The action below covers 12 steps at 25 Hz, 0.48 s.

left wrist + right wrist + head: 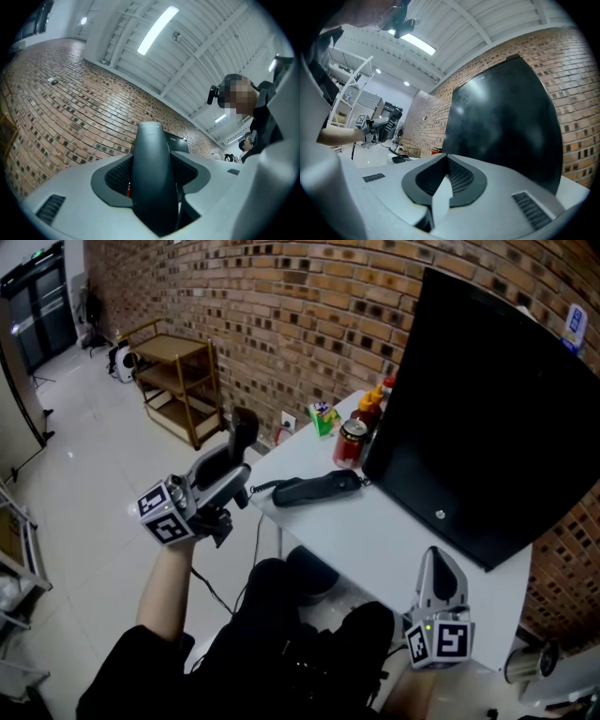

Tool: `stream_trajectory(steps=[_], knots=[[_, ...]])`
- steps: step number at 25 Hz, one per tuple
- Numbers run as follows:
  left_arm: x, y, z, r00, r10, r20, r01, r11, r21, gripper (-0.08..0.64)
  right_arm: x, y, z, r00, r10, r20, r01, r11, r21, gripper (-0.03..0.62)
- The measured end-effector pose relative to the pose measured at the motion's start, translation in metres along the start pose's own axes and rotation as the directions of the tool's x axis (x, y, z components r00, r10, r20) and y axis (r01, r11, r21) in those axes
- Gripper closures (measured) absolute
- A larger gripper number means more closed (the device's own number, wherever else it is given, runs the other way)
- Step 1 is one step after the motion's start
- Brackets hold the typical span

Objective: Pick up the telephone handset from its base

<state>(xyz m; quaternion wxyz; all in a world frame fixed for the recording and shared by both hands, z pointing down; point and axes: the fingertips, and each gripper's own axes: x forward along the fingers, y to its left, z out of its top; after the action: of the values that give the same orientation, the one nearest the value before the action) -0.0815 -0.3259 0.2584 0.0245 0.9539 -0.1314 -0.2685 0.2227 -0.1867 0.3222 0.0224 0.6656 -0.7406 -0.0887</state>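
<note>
The dark telephone handset (244, 430) is lifted off its base and stands up to the left of the white table (394, 545). My left gripper (236, 465) is shut on it. In the left gripper view the handset (151, 178) fills the gap between the jaws and points up toward the ceiling. The black base (317, 488) lies on the table's left part, and a cord (264, 487) runs from it toward the handset. My right gripper (441, 563) rests at the table's near edge, shut and holding nothing. In the right gripper view its pads (454, 176) meet.
A large black monitor (487, 418) stands along the table's right side. A red can (351, 442) and sauce bottles (370, 407) sit at the far end. A wooden cart (178, 381) stands by the brick wall. The person's legs are under the table's near edge.
</note>
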Motion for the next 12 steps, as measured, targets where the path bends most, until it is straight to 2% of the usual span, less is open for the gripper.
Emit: stream_trajectory(steps=[4, 6, 9, 12], knots=[[0.001, -0.001, -0.001, 1.000, -0.014, -0.009, 0.014, 1.000, -0.011, 0.305, 0.000, 0.000, 0.000, 1.000, 0.002, 0.005, -0.002, 1.000, 0.001, 0.583], [0.002, -0.002, -0.004, 0.999, -0.008, -0.033, 0.008, 1.000, 0.018, 0.305, 0.001, 0.002, 0.001, 1.000, 0.007, 0.010, -0.007, 1.000, -0.013, 0.583], [0.005, -0.005, -0.015, 0.996, 0.018, -0.088, -0.008, 0.995, 0.104, 0.305, 0.002, 0.005, 0.002, 1.000, 0.009, 0.017, -0.008, 0.999, -0.036, 0.583], [0.005, -0.004, -0.022, 0.995, 0.022, -0.093, -0.013, 0.995, 0.099, 0.305, 0.002, 0.005, 0.001, 1.000, 0.012, 0.017, -0.012, 0.999, -0.038, 0.583]])
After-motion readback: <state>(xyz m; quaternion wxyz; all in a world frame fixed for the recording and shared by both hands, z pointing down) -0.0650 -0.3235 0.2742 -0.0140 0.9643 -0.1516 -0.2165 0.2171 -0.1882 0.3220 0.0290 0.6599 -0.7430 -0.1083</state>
